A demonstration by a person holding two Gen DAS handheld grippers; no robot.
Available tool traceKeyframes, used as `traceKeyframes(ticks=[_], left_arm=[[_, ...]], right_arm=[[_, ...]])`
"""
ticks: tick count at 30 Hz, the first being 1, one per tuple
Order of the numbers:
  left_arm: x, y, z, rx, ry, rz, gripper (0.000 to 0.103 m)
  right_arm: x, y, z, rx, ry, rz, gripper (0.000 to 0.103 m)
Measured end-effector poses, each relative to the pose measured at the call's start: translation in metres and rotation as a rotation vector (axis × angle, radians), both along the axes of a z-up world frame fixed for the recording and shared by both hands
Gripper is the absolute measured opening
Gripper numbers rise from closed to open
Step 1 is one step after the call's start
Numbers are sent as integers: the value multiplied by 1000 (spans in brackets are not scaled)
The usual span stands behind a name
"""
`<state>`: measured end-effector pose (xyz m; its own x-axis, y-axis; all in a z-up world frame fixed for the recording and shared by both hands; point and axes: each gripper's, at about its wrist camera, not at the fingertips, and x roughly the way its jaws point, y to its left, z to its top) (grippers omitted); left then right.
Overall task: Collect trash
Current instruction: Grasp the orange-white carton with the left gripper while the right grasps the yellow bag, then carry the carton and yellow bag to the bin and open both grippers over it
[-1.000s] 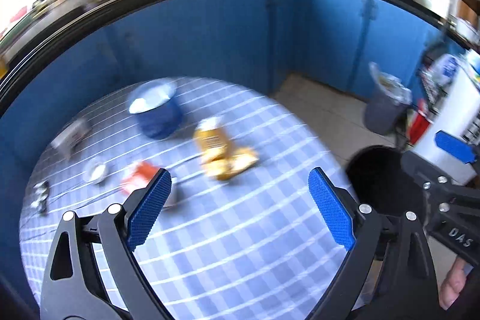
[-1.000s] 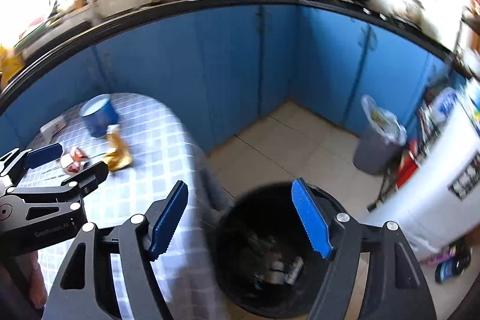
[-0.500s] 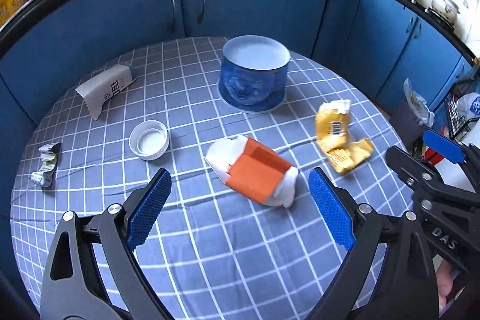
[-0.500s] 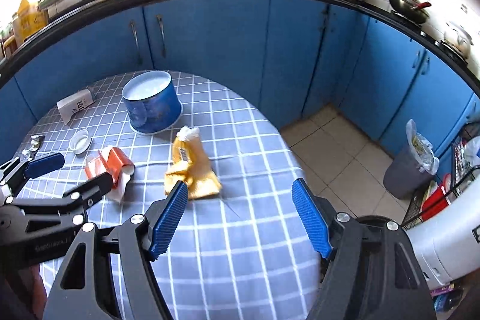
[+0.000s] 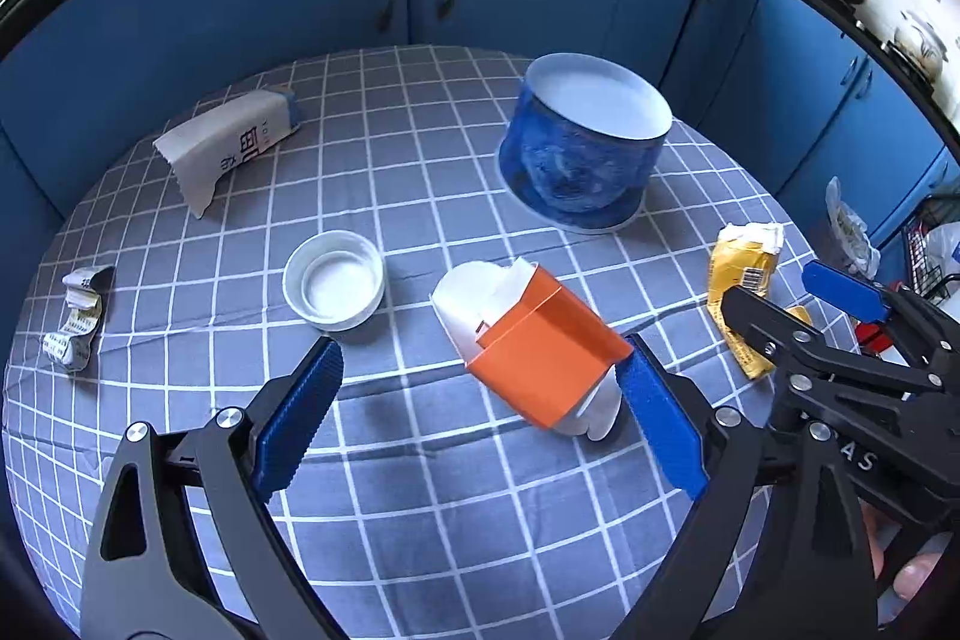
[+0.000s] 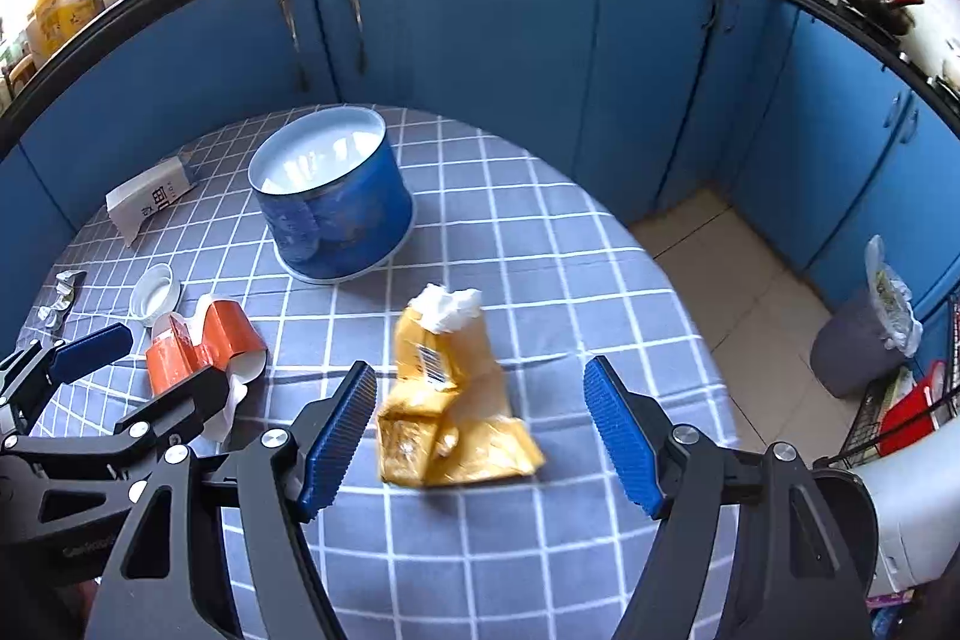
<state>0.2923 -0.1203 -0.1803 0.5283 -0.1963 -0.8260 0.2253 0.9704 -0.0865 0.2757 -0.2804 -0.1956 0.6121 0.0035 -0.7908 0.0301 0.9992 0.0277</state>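
An orange and white carton (image 5: 540, 358) lies on its side on the checked tablecloth (image 5: 420, 490). My left gripper (image 5: 480, 400) hangs just above it with its jaws wide and closing. The carton sits between them, close to the right pad (image 5: 660, 424), with a wide gap on the left side. A crumpled yellow wrapper (image 6: 444, 400) lies between the open jaws of my right gripper (image 6: 480, 400), and neither pad touches it. In the right wrist view the left gripper (image 6: 135, 370) shows at the left, by the carton (image 6: 198, 346).
A blue tub (image 5: 585, 148) stands at the back of the round table. A white cap (image 5: 334, 280), a torn white packet (image 5: 231, 145) and a small crumpled wrapper (image 5: 78, 316) lie to the left. Blue cabinets (image 6: 480, 40) ring the table. A grey lined bin (image 6: 864, 340) stands on the floor at the right.
Both views swung from the black bin and floor onto the table. Both grippers came down closer, the left over the orange carton, the right over the yellow wrapper.
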Motion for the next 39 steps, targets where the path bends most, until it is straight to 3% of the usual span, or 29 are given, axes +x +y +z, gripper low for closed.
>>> traceKeyframes(ticks=[2, 4, 5, 8, 9, 10, 14, 33, 35, 37, 38, 39], left_arm=[[1, 1, -3, -6, 11, -4, 85], [1, 2, -5, -19, 20, -7, 82], [0, 2, -4, -26, 21, -8, 80], [-4, 0, -2, -37, 8, -20, 67], [-6, -1, -1, -46, 5, -26, 55], [-7, -1, -1, -56, 8, -34, 50], [-11, -3, 3, -71, 17, -40, 40], [-71, -24, 49, -48, -90, -107, 31], [-70, -21, 46, -57, -66, -109, 34], [-67, -20, 42, -32, -83, -81, 71], [-67, -20, 40, -19, -109, -71, 99], [-67, -20, 40, -14, -124, -67, 99]], right_arm=[[2, 1, -3, 6, 12, 9, 69], [1, 3, -6, 2, 21, 18, 62], [1, 4, -8, 0, 30, 23, 54], [-6, 5, -8, -20, 24, 32, 46], [-8, 5, -7, -27, 24, 30, 45], [-11, 4, -7, -32, 23, 27, 45], [-24, 1, -1, -37, 14, 18, 43], [-103, -31, 48, -43, -78, -53, 43], [-106, -34, 49, -33, -82, -61, 43], [-108, -35, 49, -24, -83, -64, 43], [-109, -34, 48, -22, -84, -64, 43], [-109, -33, 47, -20, -84, -61, 43]])
